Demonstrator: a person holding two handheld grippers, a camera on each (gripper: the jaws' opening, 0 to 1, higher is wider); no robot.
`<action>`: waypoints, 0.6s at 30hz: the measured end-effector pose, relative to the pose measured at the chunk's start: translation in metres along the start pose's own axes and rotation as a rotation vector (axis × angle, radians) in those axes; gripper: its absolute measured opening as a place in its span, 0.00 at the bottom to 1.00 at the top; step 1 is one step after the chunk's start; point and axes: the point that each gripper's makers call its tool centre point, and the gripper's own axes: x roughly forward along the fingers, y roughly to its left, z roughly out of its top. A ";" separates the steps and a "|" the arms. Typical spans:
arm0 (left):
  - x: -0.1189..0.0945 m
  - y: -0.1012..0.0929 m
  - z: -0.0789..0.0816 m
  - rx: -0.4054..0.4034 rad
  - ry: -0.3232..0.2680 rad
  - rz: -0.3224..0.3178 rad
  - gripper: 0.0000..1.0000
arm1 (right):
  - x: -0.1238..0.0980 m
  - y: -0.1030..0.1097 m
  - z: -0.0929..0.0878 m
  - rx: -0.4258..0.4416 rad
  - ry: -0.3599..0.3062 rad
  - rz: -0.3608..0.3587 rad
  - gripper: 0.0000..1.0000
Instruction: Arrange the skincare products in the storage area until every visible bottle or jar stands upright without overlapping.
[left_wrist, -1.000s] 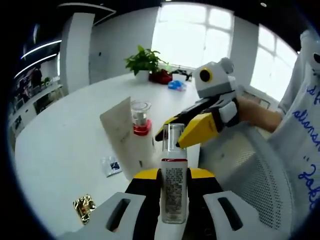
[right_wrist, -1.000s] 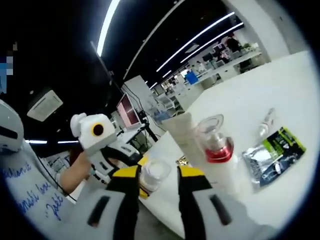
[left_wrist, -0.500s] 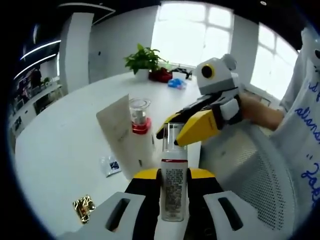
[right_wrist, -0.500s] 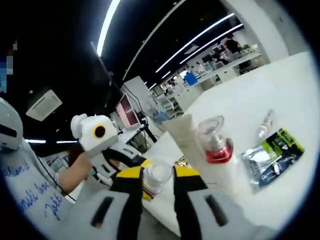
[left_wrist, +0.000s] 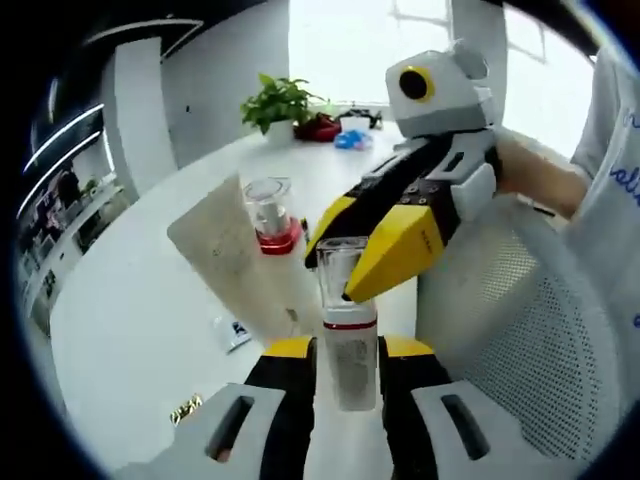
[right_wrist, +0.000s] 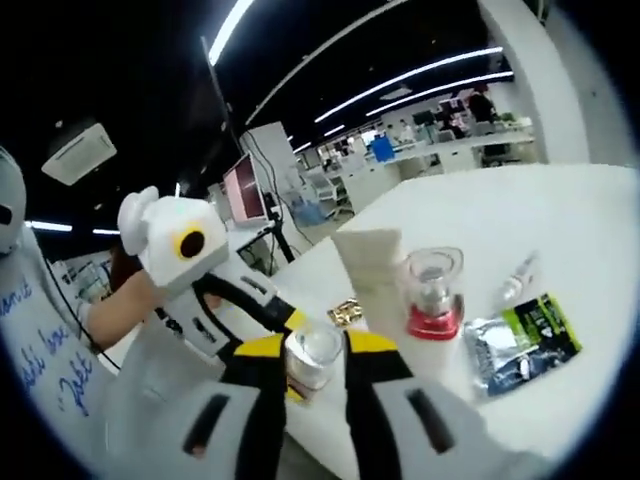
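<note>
Between the left gripper (left_wrist: 345, 365) fingers stands the bottle (left_wrist: 347, 340), right gripper (right_wrist: 310, 355) clamping its cap.

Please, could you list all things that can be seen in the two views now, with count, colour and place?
Held bottle: 1, clear cap, red collar, white body; between the left claw's jaws, its cap between the right claw's jaws.
Pump bottle: 1, clear cap, red collar; upright on the table.
Tube: 1, beige; upright beside the pump bottle.
Sachet: 1, silver, green and black; flat on the table near the pump bottle.
Small vial: 1, clear; lying beyond the sachet.
Gold item: 1, gold; on the table near the tube.
Plant: 1, green; far end of the table.
Table: 1, white.
Mesh chair: 1, white; beside the table.
Left claw: 1, yellow and black; shut on the bottle body.
Right claw: 1, yellow and black; on the cap.
</note>
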 end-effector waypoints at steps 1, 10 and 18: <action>0.002 -0.001 0.000 -0.002 0.001 -0.003 0.21 | 0.000 -0.001 -0.002 -0.021 0.016 -0.010 0.21; 0.013 0.002 -0.007 0.041 0.047 0.015 0.24 | 0.007 -0.003 -0.010 -0.151 0.093 -0.060 0.21; 0.019 0.006 -0.009 0.052 0.071 0.022 0.20 | 0.009 -0.004 -0.011 -0.179 0.110 -0.066 0.21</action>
